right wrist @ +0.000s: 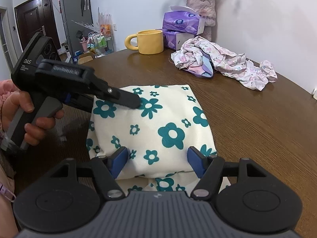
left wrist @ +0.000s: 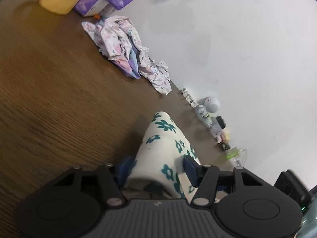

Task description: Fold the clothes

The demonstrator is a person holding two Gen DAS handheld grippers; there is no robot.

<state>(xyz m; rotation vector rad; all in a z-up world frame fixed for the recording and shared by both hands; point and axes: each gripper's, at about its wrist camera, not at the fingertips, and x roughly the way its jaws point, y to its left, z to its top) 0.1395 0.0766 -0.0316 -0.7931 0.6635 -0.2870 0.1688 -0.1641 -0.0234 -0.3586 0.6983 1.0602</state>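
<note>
On the brown wooden desk (right wrist: 247, 119), near its front edge: a cream cloth with teal flowers (right wrist: 158, 127), folded into a thick rectangle with a further layer showing beneath its near edge. Left hand-held gripper (left wrist: 156, 168) spread wide on either side of a raised fold, blue pads flanking the fabric without pinching; seen from the right camera, tip resting on the far left corner of the bundle, probably pinning or smoothing it. Right hand-held gripper (right wrist: 157, 161) likewise spread, pads set against the near edge, seemingly steadying or squaring the fold. Farther back toward the wall, a crumpled pink floral garment (right wrist: 223, 63), apparently unfolded; beside it a yellow mug (right wrist: 148, 41) and purple tissue packs (right wrist: 182, 24), brand print too small to read. "DAS" legible on the left tool's body; smaller lines beneath unreadable.
</note>
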